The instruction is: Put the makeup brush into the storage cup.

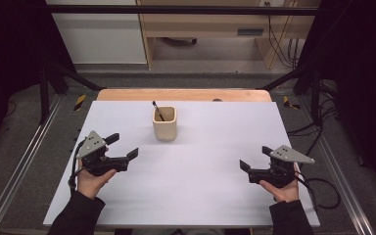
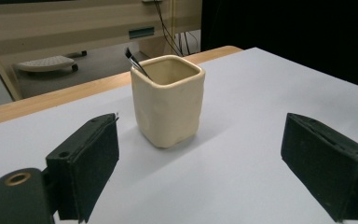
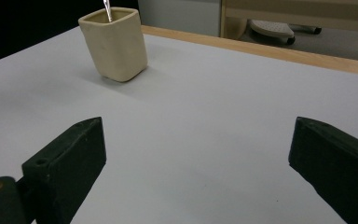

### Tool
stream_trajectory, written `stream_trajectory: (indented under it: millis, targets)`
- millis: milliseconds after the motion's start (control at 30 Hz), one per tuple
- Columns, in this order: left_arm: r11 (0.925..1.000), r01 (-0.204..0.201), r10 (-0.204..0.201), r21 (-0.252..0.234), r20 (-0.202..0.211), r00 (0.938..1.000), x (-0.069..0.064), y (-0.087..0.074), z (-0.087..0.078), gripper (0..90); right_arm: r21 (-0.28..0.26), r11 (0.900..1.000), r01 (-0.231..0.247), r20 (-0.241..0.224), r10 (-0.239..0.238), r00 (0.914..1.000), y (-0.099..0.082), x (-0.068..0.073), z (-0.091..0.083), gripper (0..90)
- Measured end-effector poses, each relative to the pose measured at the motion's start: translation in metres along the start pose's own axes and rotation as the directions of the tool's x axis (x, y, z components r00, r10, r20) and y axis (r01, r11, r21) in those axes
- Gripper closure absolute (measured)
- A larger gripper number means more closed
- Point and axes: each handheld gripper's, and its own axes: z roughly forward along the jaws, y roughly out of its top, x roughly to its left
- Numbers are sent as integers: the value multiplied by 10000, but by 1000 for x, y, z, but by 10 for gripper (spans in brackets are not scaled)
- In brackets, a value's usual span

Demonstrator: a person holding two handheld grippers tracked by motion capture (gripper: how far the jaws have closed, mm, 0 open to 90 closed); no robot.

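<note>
**Cup upright mid-table, brush inside, both grippers empty**

Left gripper (image 1: 125,146): jaws wide apart, nothing between them, near the cream square cup (image 1: 164,123) on its left front. Right gripper (image 1: 256,158): jaws wide apart, empty, well apart from the cup on its right front. Cup stands upright on the white table (image 1: 200,196); a thin dark-handled brush (image 1: 157,111) leans inside it, tip above the rim.

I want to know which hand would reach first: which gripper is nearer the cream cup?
Left. The left gripper sits just left of and below the cream cup, jaws open toward it. The right gripper is farther off at the right, also open.
</note>
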Motion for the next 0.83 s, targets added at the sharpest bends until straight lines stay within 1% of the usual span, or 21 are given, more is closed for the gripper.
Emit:
stream_trajectory:
  millis: [100, 167, 233, 300, 367, 567, 667, 700, 733, 833]
  targets:
    - [9999, 110, -110, 1, -84, 9999, 2, -5, -4, 97, -1, 10000, -1, -20, 1, 10000, 0, 0, -1, 44]
    - [9997, 254, -255, -58, -161, 9995, 4, -9, -6, 85, -31, 10000, -11, 13, 11, 10000, 0, 0, -1, 44]
    - [9996, 284, -285, -47, -234, 9993, 7, -13, -9, 81, -20, 10000, -12, 17, 12, 10000, 0, 0, -1, 44]
    - [9991, 422, -423, -11, -299, 9987, 9, -16, -10, 78, -24, 10000, 27, 10, -27, 10000, 0, -1, -1, 43]
    - [9986, 526, -524, 74, -324, 9981, 11, -20, -12, 76, -17, 10000, -10, 1, 10, 10000, 0, 0, -1, 43]
    - [9979, 564, -549, 306, -487, 9973, 14, -29, -19, 70, -20, 10000, 20, 7, -20, 10000, 0, 0, -2, 44]
    - [9968, 712, -689, 374, -593, 9959, 19, -34, -22, 68, -28, 10000, 73, -21, -73, 10000, 0, -1, -2, 45]
    - [9961, 801, -777, 376, -625, 9950, 20, -36, -22, 68, -23, 10000, 79, -20, -79, 10000, 0, -1, -3, 45]
    - [9958, 774, -742, 485, -644, 9952, 22, -38, -23, 68, -25, 10000, 82, -21, -82, 10000, 0, -1, -3, 45]
    - [9944, 873, -829, 593, -725, 9939, 25, -42, -22, 66, -4, 10000, 29, -27, -29, 10000, 0, 0, -2, 45]
